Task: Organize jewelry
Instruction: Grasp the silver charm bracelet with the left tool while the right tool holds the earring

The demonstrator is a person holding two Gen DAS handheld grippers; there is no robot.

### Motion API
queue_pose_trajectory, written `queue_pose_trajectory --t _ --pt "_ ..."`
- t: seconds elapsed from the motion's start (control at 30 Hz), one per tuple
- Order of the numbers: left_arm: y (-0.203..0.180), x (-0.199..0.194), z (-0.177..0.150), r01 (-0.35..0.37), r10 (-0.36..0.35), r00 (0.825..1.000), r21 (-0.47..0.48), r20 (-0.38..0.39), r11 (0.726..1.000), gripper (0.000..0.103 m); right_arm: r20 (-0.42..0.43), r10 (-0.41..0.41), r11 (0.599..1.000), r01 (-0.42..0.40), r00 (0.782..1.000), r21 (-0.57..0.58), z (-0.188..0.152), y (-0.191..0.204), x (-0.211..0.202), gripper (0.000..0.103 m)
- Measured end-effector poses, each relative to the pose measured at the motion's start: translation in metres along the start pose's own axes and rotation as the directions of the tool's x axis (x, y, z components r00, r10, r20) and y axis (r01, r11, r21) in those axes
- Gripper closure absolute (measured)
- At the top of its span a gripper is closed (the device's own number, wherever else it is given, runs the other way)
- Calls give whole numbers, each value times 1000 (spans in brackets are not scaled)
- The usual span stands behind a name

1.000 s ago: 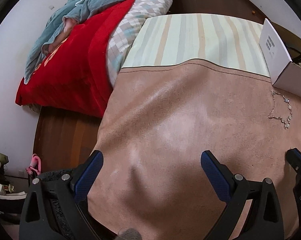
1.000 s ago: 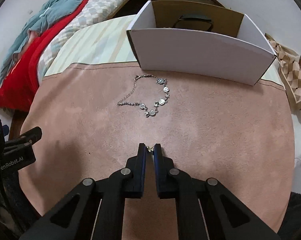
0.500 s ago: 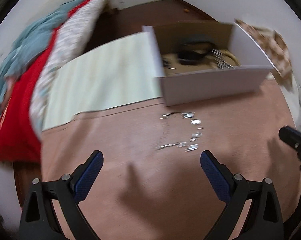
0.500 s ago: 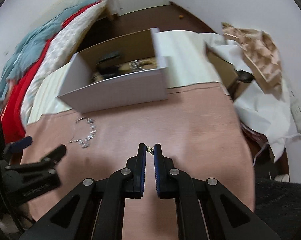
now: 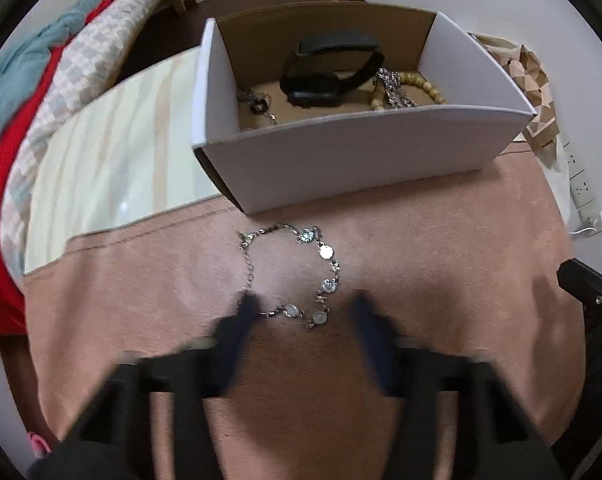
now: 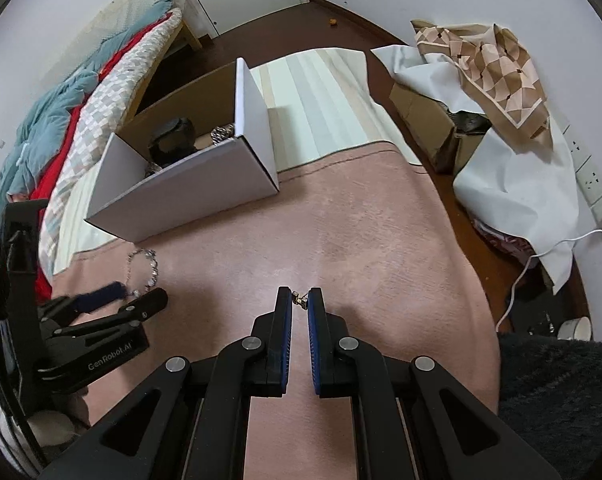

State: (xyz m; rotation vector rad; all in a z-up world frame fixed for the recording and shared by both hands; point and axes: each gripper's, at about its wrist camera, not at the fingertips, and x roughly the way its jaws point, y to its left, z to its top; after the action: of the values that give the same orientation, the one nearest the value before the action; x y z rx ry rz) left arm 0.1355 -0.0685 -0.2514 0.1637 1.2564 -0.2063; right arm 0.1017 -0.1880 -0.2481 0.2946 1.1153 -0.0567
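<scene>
- A bed-like surface covered with a pink blanket (image 5: 421, 240); past its far edge lies a pale striped sheet (image 5: 113, 152).
- A white cardboard box (image 5: 361, 152), open at the top, stands where the pink blanket meets the striped sheet.
- Inside the box already lie a black watch (image 5: 329, 68), a string of pale wooden beads (image 5: 421, 84), a silvery chain (image 5: 393, 88) and another small dark piece at the box's left end, too small to name.
- On the blanket, just in front of the box's near wall, a silver bracelet (image 5: 313, 276) with clear stones lies in a loose ring, not yet lifted.
- The left gripper (image 5: 301, 316) points steeply down at the bracelet's near side. Its blurred jaws are closing, with the near part of the chain between them; they do not yet press on it.
- The right gripper (image 6: 299, 300) hangs over the bare middle of the blanket, well to the right of the box. Its jaws are clenched on a tiny gold-coloured piece (image 6: 299, 298), perhaps an earring or clasp; it is too small to be sure.
- Judged from this, the sorting is well along: several pieces are in the box. Left to do: grasp the bracelet and carry it in, and drop the small piece too.
- Away from the task, crumpled white and checked paper (image 6: 501, 128) lies beyond the blanket's right edge.
</scene>
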Motion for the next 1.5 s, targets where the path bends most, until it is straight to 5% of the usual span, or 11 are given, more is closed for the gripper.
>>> queue_pose_trajectory --t 0.03,0.17,0.73,0.87,0.93,1.17,1.23,1.5 --pt "-1 0 1 -17 17 1000 4 -5 1000 98 2 5 1000 -5 1000 -2 1 1 0 95" --pt "1 -1 1 2 -2 1000 -8 -14 1000 103 14 22 1000 -22 1000 -3 1 5 -5 95" --pt "51 -84 6 113 -102 988 -95 113 989 102 92 106 994 -105 990 -10 21 20 -42 95" --pt "71 -53 11 161 -156 987 -191 41 968 92 86 105 994 -103 991 -18 20 24 -38 95" --pt "80 -30 11 183 -191 982 -254 -6 950 78 78 106 994 -105 991 -22 20 26 -34 95" --pt "68 3 9 231 -253 966 -260 -54 937 73 60 104 995 -103 993 -11 17 24 -25 95" --pt "60 2 9 229 -244 969 -230 -38 946 46 56 99 995 -99 994 -6 18 21 -22 95" --pt "22 4 -3 53 -53 998 -3 -43 999 45 49 86 996 -87 995 20 17 10 -19 95"
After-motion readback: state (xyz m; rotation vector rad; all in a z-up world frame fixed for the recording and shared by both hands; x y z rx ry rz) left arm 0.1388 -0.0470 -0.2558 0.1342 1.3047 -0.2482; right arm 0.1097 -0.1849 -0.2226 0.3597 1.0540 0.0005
